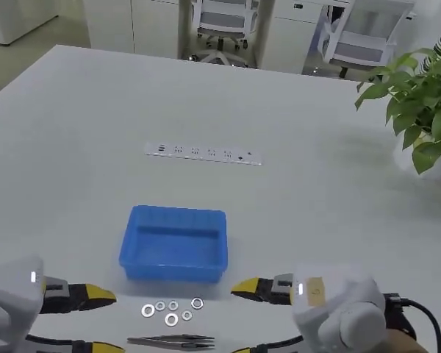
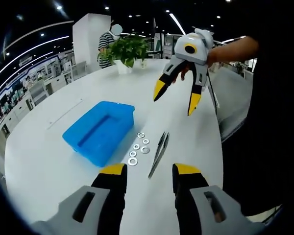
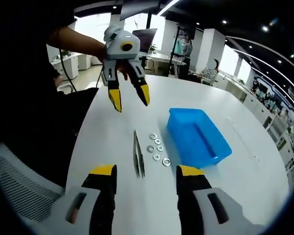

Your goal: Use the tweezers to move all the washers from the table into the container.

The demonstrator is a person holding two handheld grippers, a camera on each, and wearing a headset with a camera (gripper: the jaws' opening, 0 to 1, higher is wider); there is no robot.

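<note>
White tabletop (image 1: pixel 294 110) takes up most of the head view, w/ office chairs (image 1: pixel 224 22) behind its far edge. A leafy plant (image 1: pixel 419 95) stands at the far right and a white power strip (image 1: pixel 203 154) lies flat mid-table. Blue container (image 1: pixel 175 243) sits nearer the person, open side up. Washers (image 1: pixel 171 310) lie in a loose cluster on the table just in front of the container's near wall, not touching it. Tweezers (image 1: pixel 170 340) lie flat on the table just past the washers on the person's side, close to the near edge.

Left gripper (image 1: pixel 106 321) is at the left of the washers, jaws spread wide apart. Right gripper (image 1: pixel 237 320) faces it from the right, jaws also wide apart. Washers and tweezers lie btwn the two. Each gripper view shows the other gripper raised above the table, w/ tweezers, washers and container lying ahead of its own jaws.
</note>
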